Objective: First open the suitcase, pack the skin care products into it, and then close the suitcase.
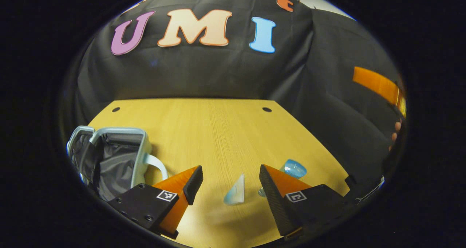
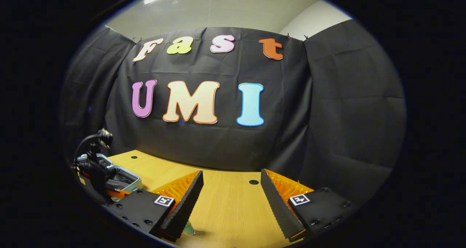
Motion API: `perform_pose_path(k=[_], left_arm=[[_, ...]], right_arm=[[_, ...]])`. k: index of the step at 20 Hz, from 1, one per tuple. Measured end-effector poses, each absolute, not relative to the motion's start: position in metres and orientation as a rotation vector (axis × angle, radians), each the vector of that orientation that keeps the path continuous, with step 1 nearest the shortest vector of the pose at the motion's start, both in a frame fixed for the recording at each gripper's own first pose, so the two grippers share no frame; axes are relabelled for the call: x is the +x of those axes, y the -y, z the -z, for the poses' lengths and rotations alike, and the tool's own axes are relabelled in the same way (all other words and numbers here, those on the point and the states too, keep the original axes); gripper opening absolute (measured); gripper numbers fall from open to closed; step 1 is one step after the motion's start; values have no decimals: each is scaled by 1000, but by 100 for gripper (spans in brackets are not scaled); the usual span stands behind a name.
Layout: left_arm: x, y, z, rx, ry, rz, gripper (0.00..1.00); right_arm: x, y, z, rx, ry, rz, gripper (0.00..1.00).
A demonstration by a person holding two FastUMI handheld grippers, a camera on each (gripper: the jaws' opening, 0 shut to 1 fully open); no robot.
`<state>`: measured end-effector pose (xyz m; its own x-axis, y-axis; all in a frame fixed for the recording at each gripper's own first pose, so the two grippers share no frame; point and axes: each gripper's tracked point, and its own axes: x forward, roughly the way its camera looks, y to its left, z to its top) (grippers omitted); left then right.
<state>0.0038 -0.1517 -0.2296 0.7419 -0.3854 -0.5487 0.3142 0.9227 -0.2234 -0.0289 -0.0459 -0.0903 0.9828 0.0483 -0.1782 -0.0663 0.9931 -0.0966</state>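
Open suitcase (image 1: 109,160) at table's (image 1: 218,131) left edge; small bottles (image 1: 235,193) near front; middle and back bare.

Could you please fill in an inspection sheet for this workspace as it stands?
Surface: wooden table, two round holes near the back.
Job's things: suitcase open at left, dark lining showing; pale tube and blue bottle on the table.
Clutter: nothing seen.
Grippers: left tongs open, tube between the fingers, untouched; right tongs open, empty.
Cables: one looping above the left gripper in the right gripper view.
Surroundings: black cloth wall.
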Motion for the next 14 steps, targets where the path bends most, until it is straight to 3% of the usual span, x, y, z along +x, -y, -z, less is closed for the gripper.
perform_pose_path(k=[3,7,10,14], left_arm=[[-3,159,259,-119,-685,390,93],[2,167,288,-99,-737,396,64],[4,174,288,-137,-751,436,23],[5,162,267,-140,-760,419,18]], right_arm=[[-33,40,101,-102,-198,-75,100],[-39,29,113,-108,-222,-117,99],[-43,17,124,-106,-240,-154,99],[-46,-4,152,-84,-290,-217,99]])
